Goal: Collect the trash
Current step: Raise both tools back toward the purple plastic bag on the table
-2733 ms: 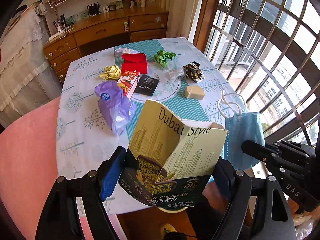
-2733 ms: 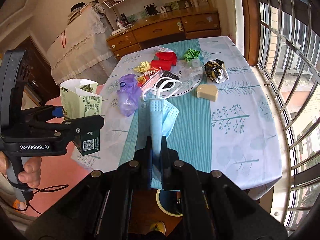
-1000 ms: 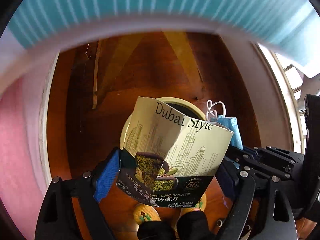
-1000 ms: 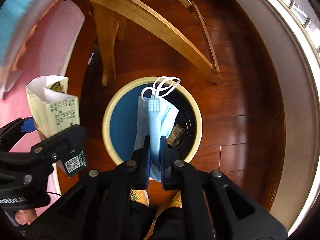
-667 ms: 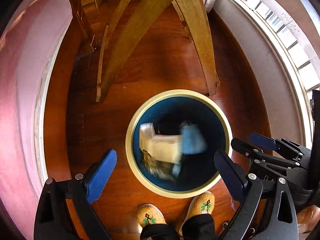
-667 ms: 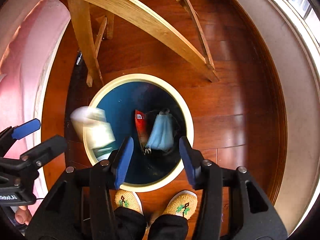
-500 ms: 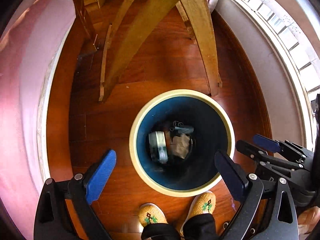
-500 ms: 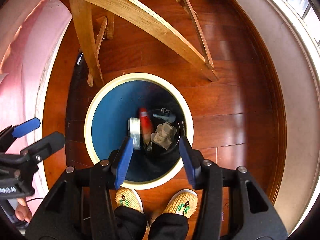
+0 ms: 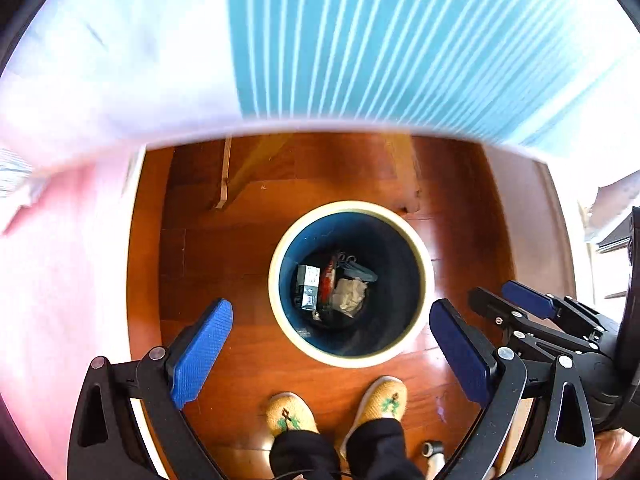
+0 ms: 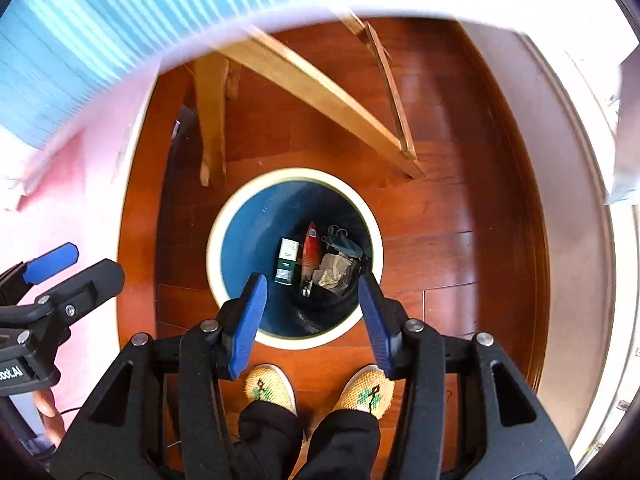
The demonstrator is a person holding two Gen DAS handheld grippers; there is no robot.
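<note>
- Left wrist view: left tongs [image 9: 330, 344] spread wide, blue pads far apart, nothing between them; jaws have just been opening, now empty.
- Right tongs [image 9: 496, 304] show at the right edge of this view, side-on, blue pads parted, nothing gripped.
- Both point steeply down at the floor.
- Trash bin [image 9: 424, 268] stands on the wooden floor [image 9: 224, 248], round, cream rim, blue inside, seen from above between the left pads.
- Trash lies at the bin bottom: chocolate box [image 9: 308, 286] on the left, red wrapper [image 9: 329, 280] beside it, crumpled paper [image 9: 348, 296] to the right, face mask [image 9: 358, 270] above the paper, dark in shadow.
- Desk [image 9: 320, 40] edge fills the top, blurred, teal striped cloth with white sides.
- Wooden desk legs [image 9: 256, 168] reach the floor behind the bin.
- Person's slippers [image 9: 288, 414], yellow knit with green pattern, just below the bin; dark trouser cuffs over them.
- Right wrist view: right tongs [image 10: 312, 320] partly open, clear gap between pads, nothing held; jaws have just been opening.
- Left tongs [image 10: 60, 276] at the left edge, open, empty; fingers of a hand [image 10: 48, 408] under its handle.
- Trash bin [image 10: 218, 232] sits directly under the right pads, rim blurred.
- Inside: chocolate box [image 10: 287, 266] left, red wrapper [image 10: 310, 252] middle, crumpled paper [image 10: 334, 270] right, face mask [image 10: 344, 242] at upper right.
- Slippers [image 10: 270, 388] below the bin, between the tong arms.
- Desk legs [image 10: 312, 84] cross above the bin; desk [image 10: 100, 20] cloth blurred at the top left.
- Pink surface [image 10: 48, 200] at the left, can't tell what it is.
</note>
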